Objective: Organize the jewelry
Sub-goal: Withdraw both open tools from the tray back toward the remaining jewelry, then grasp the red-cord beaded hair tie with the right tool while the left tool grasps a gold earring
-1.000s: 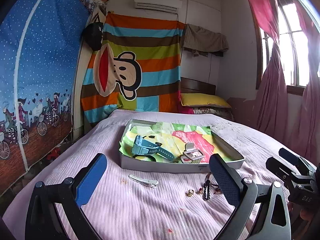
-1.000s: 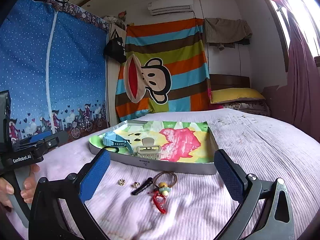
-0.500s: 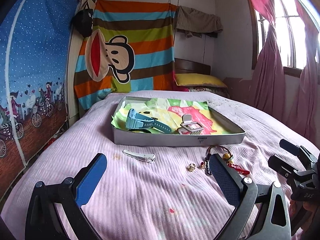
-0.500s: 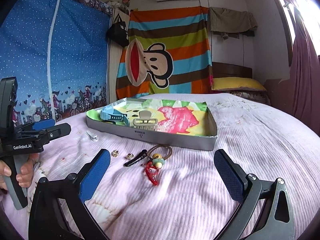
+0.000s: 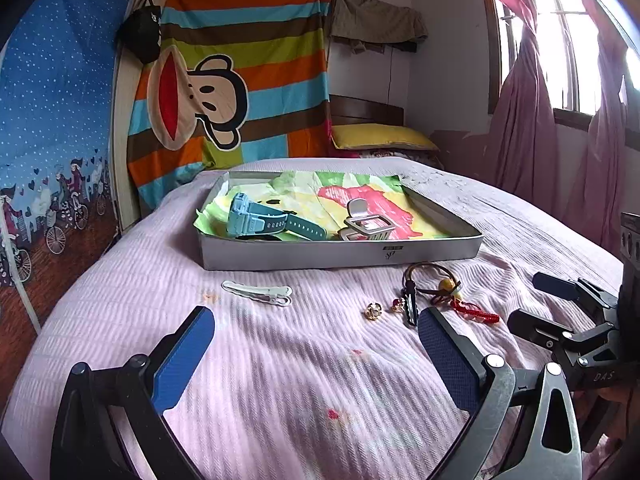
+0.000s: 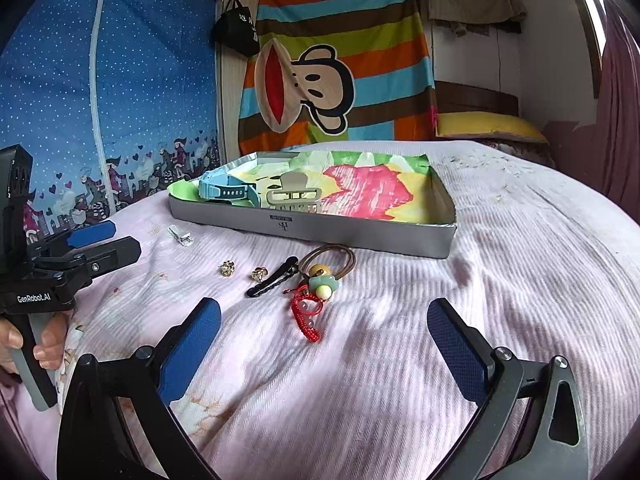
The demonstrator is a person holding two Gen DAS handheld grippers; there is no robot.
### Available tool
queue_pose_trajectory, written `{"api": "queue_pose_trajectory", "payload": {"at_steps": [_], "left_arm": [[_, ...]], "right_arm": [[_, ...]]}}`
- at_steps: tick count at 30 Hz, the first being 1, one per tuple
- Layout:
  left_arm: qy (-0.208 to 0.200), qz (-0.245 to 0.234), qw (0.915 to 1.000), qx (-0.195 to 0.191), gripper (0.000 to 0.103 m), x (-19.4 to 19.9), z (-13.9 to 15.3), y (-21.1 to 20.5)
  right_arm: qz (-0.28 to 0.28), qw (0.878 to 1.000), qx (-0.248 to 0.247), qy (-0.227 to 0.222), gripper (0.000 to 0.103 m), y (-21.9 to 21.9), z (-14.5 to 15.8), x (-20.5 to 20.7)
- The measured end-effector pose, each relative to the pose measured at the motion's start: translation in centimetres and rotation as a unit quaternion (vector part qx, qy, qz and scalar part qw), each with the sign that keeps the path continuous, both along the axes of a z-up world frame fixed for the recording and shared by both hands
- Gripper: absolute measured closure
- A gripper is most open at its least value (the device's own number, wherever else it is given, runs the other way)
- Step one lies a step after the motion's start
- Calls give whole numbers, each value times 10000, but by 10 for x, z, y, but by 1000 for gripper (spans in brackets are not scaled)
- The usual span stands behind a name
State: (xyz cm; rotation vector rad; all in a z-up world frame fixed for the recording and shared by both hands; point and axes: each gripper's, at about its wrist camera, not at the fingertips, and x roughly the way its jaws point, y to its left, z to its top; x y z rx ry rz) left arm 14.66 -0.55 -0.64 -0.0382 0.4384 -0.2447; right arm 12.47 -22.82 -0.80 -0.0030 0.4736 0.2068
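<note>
Both grippers are hovering wide apart and empty over the bed. The white clip (image 5: 258,293) is lying crosswise ahead of the left gripper (image 5: 314,342), just short of the tray (image 5: 340,257); the red bracelet (image 6: 306,310) is lying lengthwise ahead of the right gripper (image 6: 324,334), the nearer one.

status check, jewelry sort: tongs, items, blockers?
Left tongs open, empty. Right tongs open, empty. Watch and claw clip in tray; white clip, earrings, bracelet on bedspread. No blockers.
</note>
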Motion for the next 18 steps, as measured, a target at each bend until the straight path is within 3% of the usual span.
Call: {"api": "queue_pose_trajectory", "payload": {"at_steps": [4, 7, 10, 18], "left_arm": [[223, -186, 9996, -6, 19, 8, -3, -3], [375, -345, 9987, -7, 28, 14, -4, -7], [523, -535, 9972, 10, 32, 20, -6, -12], [1045, -759, 9916, 3, 44, 38, -14, -19]], "right_arm": [[83, 9997, 91, 215, 24, 0, -5, 12], [116, 9993, 149, 318, 28, 0, -9, 19], [178, 9991, 81, 366, 29, 4, -11, 23], [353, 9979, -70, 532, 54, 15, -15, 32]]}}
